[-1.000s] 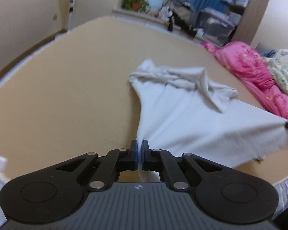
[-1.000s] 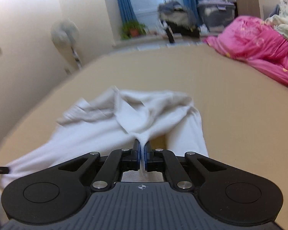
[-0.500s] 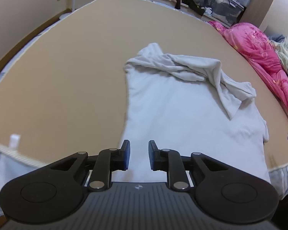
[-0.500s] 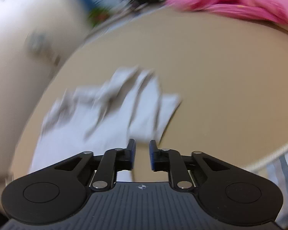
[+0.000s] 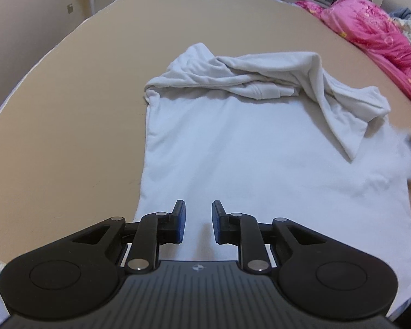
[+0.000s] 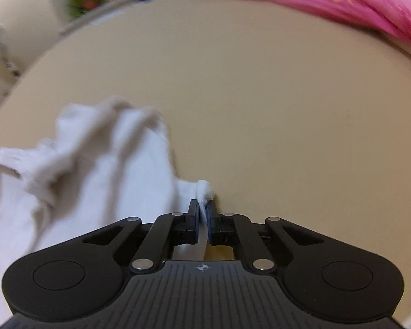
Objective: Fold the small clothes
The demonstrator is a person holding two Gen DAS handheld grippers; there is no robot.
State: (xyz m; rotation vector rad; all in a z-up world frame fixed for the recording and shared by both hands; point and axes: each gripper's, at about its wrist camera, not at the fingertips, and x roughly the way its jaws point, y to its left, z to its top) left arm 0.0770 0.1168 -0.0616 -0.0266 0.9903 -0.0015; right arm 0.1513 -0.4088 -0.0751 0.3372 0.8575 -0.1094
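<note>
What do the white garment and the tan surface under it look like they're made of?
White garment: apparently soft knit cotton or jersey, matte; it drapes in loose rounded folds and bunches between the right gripper's pads. Tan surface: looks like a smooth, matte fitted sheet or mattress cover, with no visible weave or sheen; exact fabric can't be told.

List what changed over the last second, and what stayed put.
Both grippers let go of the shirt, which dropped flat on the bed. The left gripper stayed open, fingers apart above the hem, gripping nothing. The right gripper moved to the shirt's right edge and shut on a bunched bit of cloth. The crumpled sleeves at the shirt's far end and the pink blanket stayed put.
</note>
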